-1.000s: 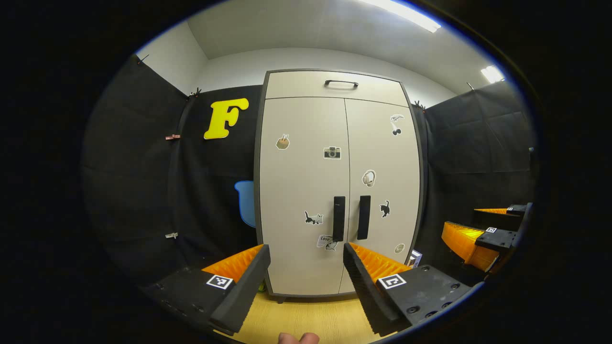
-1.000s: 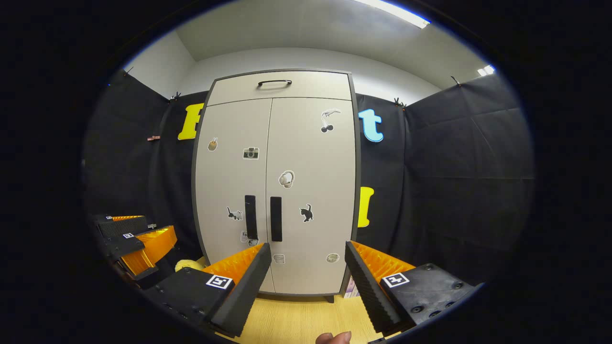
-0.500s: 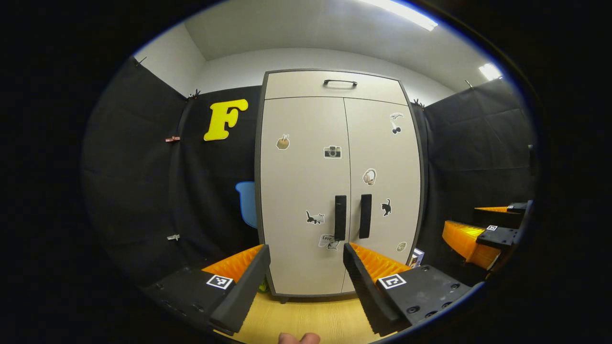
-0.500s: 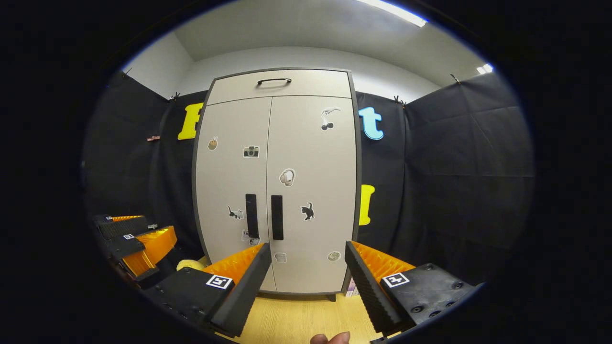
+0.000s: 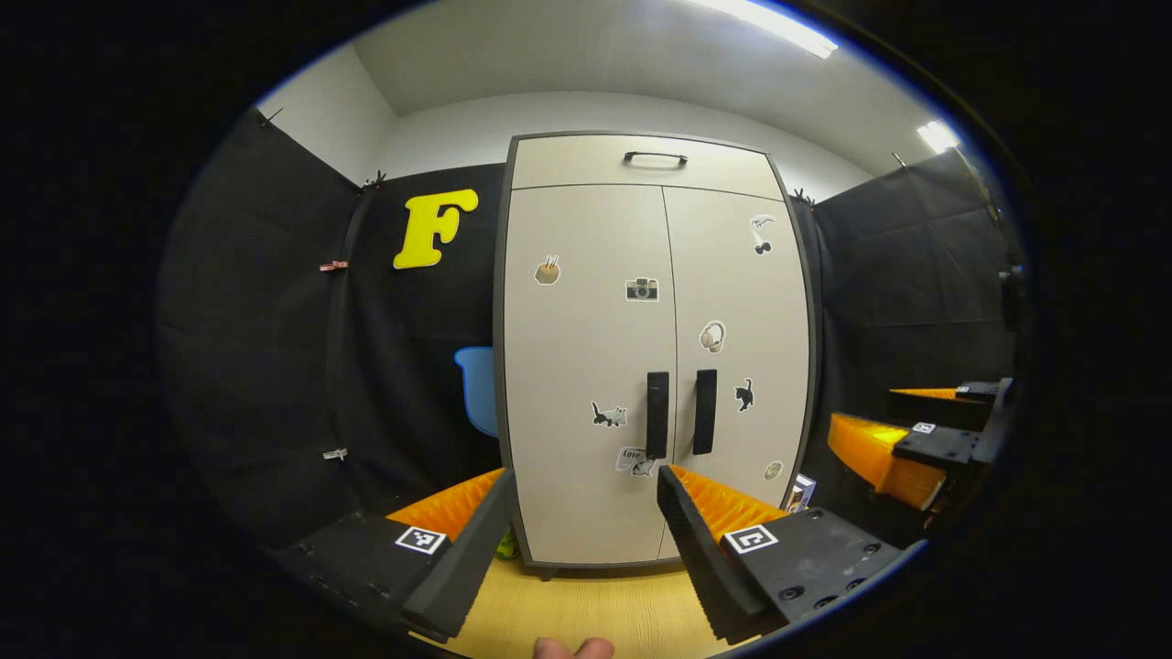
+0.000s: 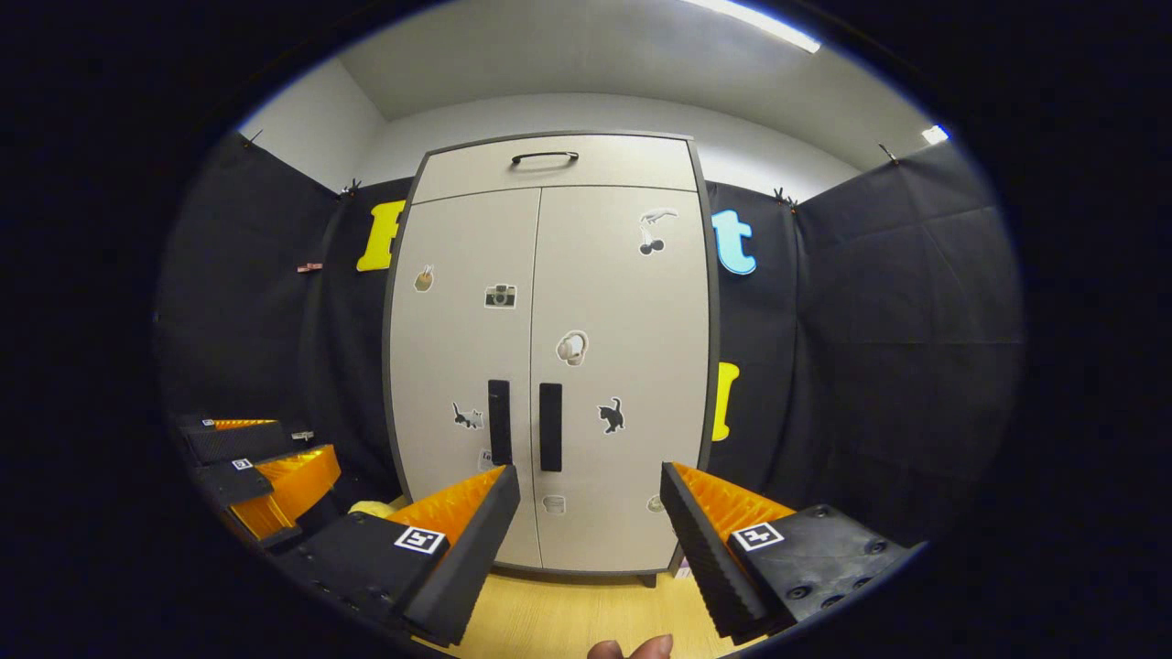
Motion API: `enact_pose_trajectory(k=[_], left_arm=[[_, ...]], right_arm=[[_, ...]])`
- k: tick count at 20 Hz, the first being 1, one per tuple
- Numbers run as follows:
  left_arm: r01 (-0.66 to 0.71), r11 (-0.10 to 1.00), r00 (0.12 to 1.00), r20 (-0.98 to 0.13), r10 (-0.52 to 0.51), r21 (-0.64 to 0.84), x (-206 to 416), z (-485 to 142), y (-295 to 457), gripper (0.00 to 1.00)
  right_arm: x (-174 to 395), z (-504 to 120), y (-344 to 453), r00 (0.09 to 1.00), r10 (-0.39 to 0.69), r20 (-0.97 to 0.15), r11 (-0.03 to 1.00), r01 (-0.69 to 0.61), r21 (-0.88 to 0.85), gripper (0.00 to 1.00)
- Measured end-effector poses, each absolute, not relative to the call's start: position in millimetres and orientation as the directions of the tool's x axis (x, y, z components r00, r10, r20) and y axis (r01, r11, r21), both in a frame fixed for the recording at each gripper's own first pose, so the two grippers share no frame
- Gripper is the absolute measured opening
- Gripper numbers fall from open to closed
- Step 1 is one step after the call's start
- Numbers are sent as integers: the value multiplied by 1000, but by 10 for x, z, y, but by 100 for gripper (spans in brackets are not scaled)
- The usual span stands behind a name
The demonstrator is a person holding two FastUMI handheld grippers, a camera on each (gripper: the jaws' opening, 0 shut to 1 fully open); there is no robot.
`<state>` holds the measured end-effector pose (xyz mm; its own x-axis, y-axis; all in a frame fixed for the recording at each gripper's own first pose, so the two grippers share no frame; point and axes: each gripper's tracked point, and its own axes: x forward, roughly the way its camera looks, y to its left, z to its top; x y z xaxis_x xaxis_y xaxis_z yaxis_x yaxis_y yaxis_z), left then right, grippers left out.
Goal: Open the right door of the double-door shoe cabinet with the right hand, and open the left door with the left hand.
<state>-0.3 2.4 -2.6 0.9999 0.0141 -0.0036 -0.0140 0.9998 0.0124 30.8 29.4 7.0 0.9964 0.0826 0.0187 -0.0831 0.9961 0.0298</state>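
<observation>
A beige double-door shoe cabinet (image 5: 586, 275) (image 6: 476, 348) stands ahead with both doors shut and several stickers on them. Two black vertical handles flank the centre seam: the left door handle (image 5: 656, 415) (image 6: 498, 422) and the right door handle (image 5: 704, 411) (image 6: 550, 426). My left gripper (image 5: 586, 531) is open, well short of the cabinet, its fingers framing the lower left door. My right gripper (image 6: 591, 531) is open too, aimed at the lower right door. Each view catches the other gripper off to the side: the right gripper (image 5: 920, 439) and the left gripper (image 6: 261, 458).
Above the doors is a drawer front with a black bar handle (image 5: 655, 157). The floor (image 5: 595, 604) is light wood. A small box (image 5: 797, 492) sits at the cabinet's right foot and something yellow (image 6: 371, 506) at its left foot. Black cloth walls close in both sides.
The right gripper has shifted left, so the cabinet sits farther right and slightly lower in its view. The left gripper has barely moved. Both stay open.
</observation>
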Motion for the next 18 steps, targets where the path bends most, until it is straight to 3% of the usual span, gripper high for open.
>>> enact_pose_trajectory(k=[11, 18], left_arm=[[-52, 999, 998, -20, 52, 7, -4, -184, 334, 94], [-78, 997, 996, -41, 79, 7, 79, -285, 643, 94]], right_arm=[[1647, -171, 690, 997, 75, 5, 996, -75, 38, 98], [2392, -606, 797, 995, 45, -89, 997, -39, 64, 98]])
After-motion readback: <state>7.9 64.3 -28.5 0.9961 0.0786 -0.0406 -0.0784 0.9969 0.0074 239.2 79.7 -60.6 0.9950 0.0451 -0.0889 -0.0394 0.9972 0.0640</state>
